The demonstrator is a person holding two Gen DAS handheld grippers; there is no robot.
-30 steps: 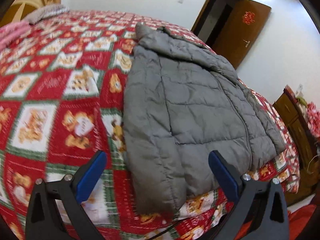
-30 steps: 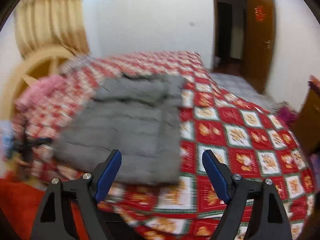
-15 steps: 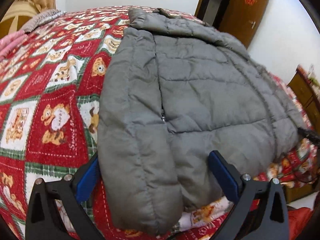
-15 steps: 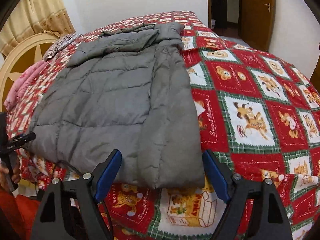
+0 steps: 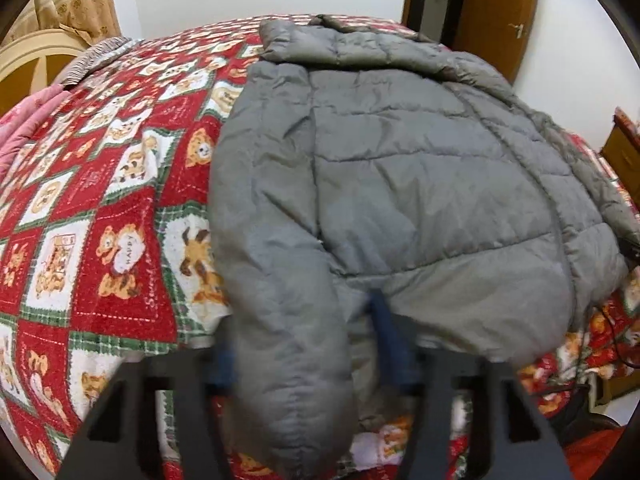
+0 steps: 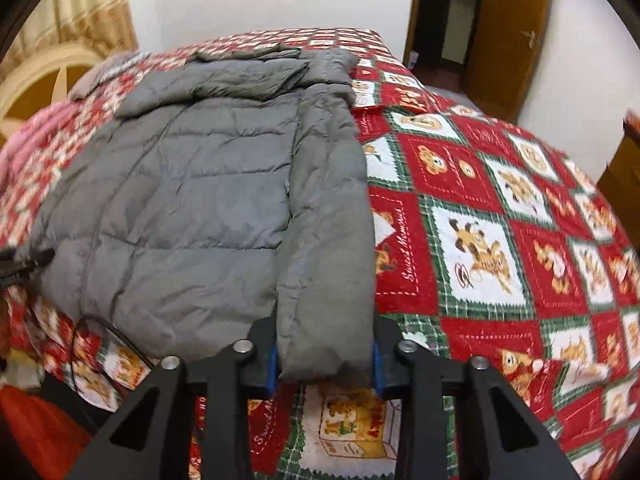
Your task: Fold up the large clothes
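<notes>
Grey padded jacket [image 5: 400, 184] spread on the quilt [image 5: 100, 208].

One sleeve cuff is flanked by each part-closed gripper: left gripper [image 5: 304, 344], right gripper [image 6: 324, 354]; a firm grip cannot be confirmed.

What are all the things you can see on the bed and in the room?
Grey quilted puffer jacket: one, grey, spread flat on the bed.
Red patchwork cartoon bedspread: one, red, white and green, covering the bed.
Pink folded blanket: one, pink, far edge of the bed.
Brown wooden door: one, brown, open, back wall.
Beige curtain: one, beige, behind the headboard.
Left tongs: black with blue pads, around one sleeve cuff.
Right tongs: black with blue pads, around the other sleeve cuff.
</notes>
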